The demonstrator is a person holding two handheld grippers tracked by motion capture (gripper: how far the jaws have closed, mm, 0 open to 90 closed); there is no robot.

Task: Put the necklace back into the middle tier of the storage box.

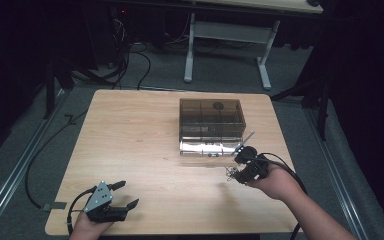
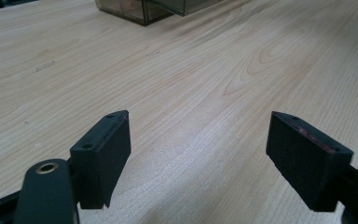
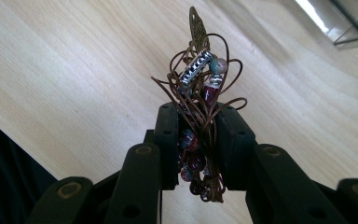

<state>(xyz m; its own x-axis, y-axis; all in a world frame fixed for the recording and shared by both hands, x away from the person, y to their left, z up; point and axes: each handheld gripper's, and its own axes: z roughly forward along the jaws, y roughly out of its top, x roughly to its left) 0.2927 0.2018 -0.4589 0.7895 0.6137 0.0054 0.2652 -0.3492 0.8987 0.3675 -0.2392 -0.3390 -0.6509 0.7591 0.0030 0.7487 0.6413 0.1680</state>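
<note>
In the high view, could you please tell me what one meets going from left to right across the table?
Left gripper, jaws apart, at the near left edge → smoky clear box on the wooden table → right gripper clamping a beaded cord bracelet.

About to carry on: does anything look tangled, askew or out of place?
Yes. The brown-cord beaded bracelet is bunched into a tangle between the right gripper pads, loops sticking out. The smoky clear plastic drawer box has its bottom drawer pulled out.
</note>
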